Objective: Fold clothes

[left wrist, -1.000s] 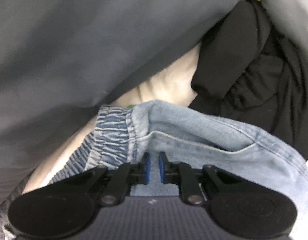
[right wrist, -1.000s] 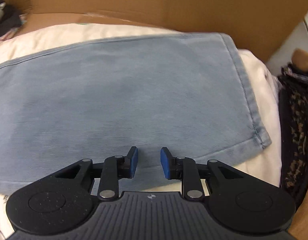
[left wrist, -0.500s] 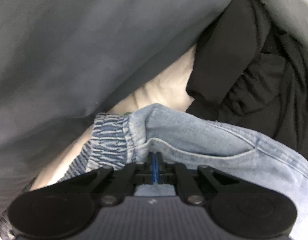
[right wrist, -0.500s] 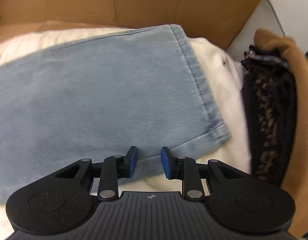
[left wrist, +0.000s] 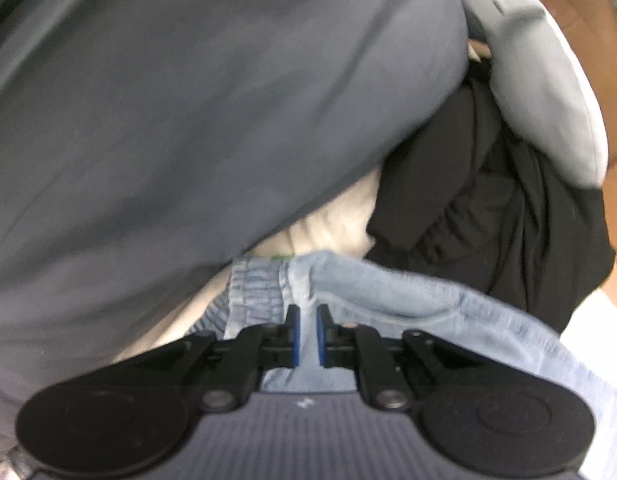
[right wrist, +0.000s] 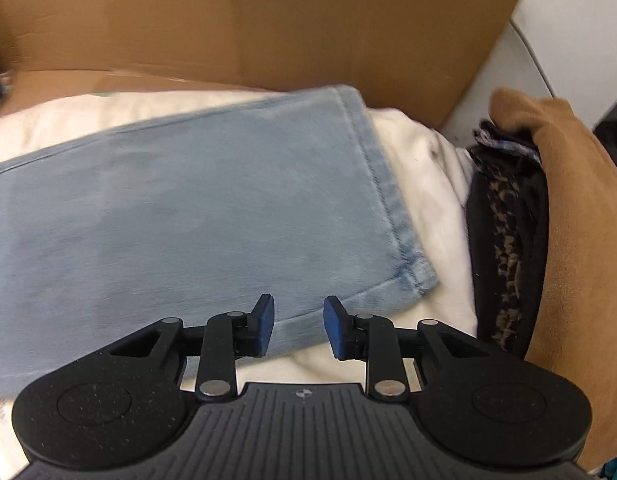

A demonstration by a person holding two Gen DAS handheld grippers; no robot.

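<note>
Left wrist view: my left tool [left wrist: 307, 334] has a fold of the light blue jeans [left wrist: 372, 292] between its blue pads, right at the elastic waistband; the jaws are opening slightly, yet the denim is pinched up into a ridge between them and the pads press on it. A large grey cloth [left wrist: 188, 100] fills the upper left of the frame. A black garment [left wrist: 488, 200] lies bunched just beyond the waistband, with a pale grey one [left wrist: 540, 92] above it. Cream bedding [left wrist: 332, 220] shows between the grey cloth and the jeans.

Right wrist view: my right tool [right wrist: 298, 330] stands partly open with nothing gripped. It hangs over the near edge of the jeans leg [right wrist: 180, 208], close to the hem corner; contact not clear. The leg lies flat on the cream bedding [right wrist: 424, 184]. A cardboard box wall [right wrist: 268, 24] stands behind. To the right, a dark patterned garment [right wrist: 504, 248] and a tan cloth [right wrist: 576, 208] are piled together.
</note>
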